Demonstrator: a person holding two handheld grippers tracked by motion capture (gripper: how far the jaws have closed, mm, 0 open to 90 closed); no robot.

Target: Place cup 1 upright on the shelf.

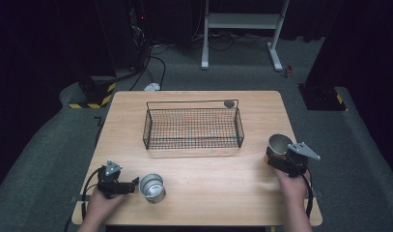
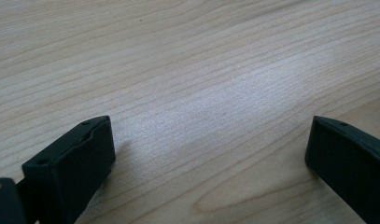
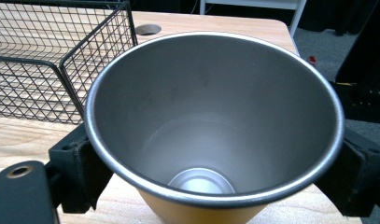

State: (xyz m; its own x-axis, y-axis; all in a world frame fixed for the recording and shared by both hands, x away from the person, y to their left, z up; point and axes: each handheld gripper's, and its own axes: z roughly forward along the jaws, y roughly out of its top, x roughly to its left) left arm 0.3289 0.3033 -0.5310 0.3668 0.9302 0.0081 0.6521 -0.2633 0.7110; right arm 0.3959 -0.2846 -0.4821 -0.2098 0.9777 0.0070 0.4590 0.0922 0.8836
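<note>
A silver metal cup (image 1: 152, 187) stands upright near the table's front left. My left gripper (image 1: 134, 184) lies just left of it, apart from it and open; in the left gripper view its jaws (image 2: 211, 140) are spread wide over bare wood. At the right edge of the table my right gripper (image 1: 279, 154) is shut on a second metal cup (image 1: 280, 144). This cup (image 3: 211, 116) has a steel inside and an orange-gold outside, is empty, and sits tilted between the two jaws of my right gripper (image 3: 215, 161).
A black wire basket (image 1: 146, 130) stands empty at the table's (image 1: 218, 203) middle back; in the right gripper view the basket (image 3: 61, 60) is just left of the held cup. A cable hole (image 1: 228, 103) lies behind it. Beyond the table stand a white desk frame (image 1: 276, 43) and floor cables.
</note>
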